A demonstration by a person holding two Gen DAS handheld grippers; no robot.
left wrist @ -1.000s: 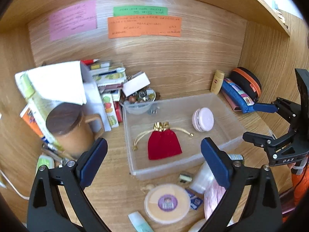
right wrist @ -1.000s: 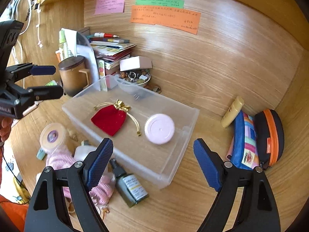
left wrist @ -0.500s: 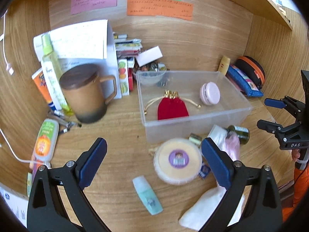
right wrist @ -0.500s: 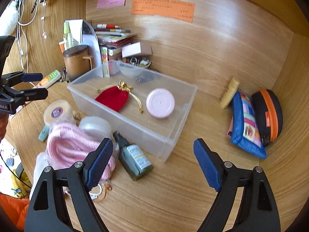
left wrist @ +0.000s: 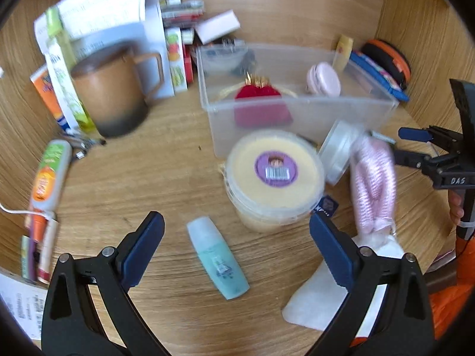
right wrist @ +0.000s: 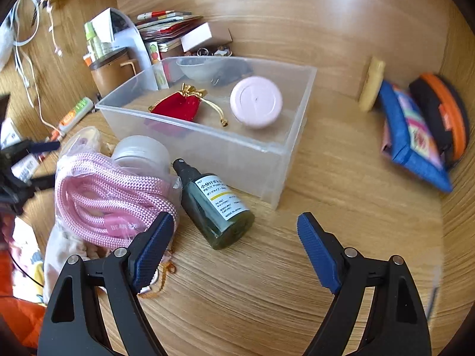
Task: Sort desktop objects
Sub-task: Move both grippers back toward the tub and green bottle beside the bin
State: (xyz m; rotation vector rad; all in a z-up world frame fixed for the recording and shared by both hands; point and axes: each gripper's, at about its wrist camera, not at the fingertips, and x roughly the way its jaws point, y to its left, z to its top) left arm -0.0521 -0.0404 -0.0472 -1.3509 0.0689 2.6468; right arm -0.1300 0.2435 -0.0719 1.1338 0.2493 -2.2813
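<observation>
A pouch (right wrist: 175,106) and round case (right wrist: 256,101) lie in the bin (right wrist: 237,151); a bottle (right wrist: 215,204) lies before it.

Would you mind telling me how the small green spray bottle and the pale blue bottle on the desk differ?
The green spray bottle is dark and see-through with a black nozzle and a white printed label; the pale blue bottle is opaque with a frosted clear cap. The green one lies against the clear bin; the blue one lies apart in the open. Both lie on their sides, outside the bin.

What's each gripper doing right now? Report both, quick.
Left gripper: open, holding nothing, above the small teal bottle.
Right gripper: open, holding nothing, near the dark green spray bottle.
</observation>
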